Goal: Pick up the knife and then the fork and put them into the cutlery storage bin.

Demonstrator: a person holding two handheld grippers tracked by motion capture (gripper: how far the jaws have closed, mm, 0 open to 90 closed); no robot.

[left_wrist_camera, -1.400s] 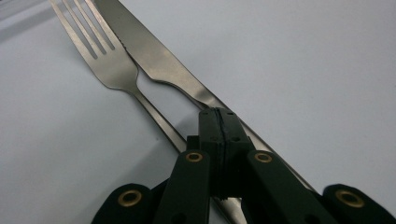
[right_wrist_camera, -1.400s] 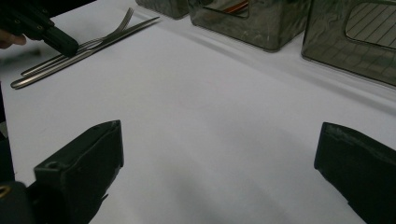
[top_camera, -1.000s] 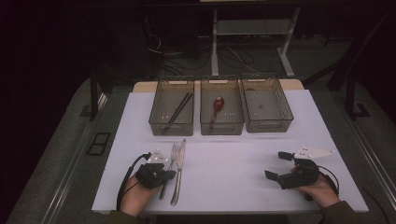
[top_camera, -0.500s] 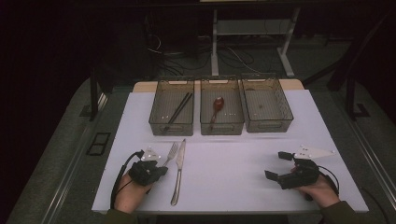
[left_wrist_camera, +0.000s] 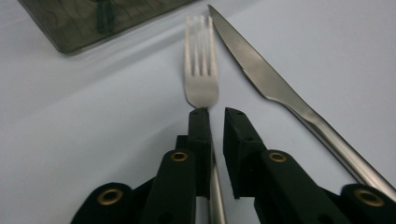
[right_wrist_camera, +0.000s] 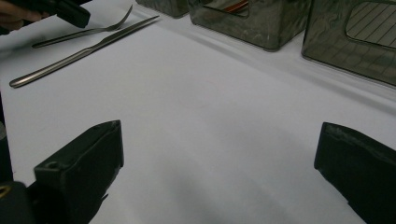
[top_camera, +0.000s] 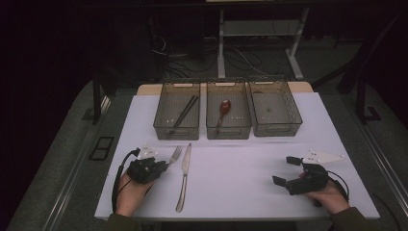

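Since a second ago my left hand-held gripper (left_wrist_camera: 214,114) has slid back toward the table's (top_camera: 240,168) near left edge, its jaws just easing apart with the fork (left_wrist_camera: 201,79) handle loose between them beside the knife (left_wrist_camera: 275,88), while my right hand-held gripper (top_camera: 287,171) rests wide open

Three bins are set in a row at the far side of the table (top_camera: 240,192): chopsticks (top_camera: 183,114) lie in the left bin (top_camera: 177,130), a spoon (top_camera: 223,109) in the middle bin (top_camera: 229,131), with the right bin (top_camera: 276,127) beside it. Before the left bin, a fork (top_camera: 174,155) lies just left of a knife (top_camera: 183,177). The fork's handle is straddled by the left gripper (top_camera: 161,166); the right gripper (top_camera: 285,171) is held well apart, at the right.
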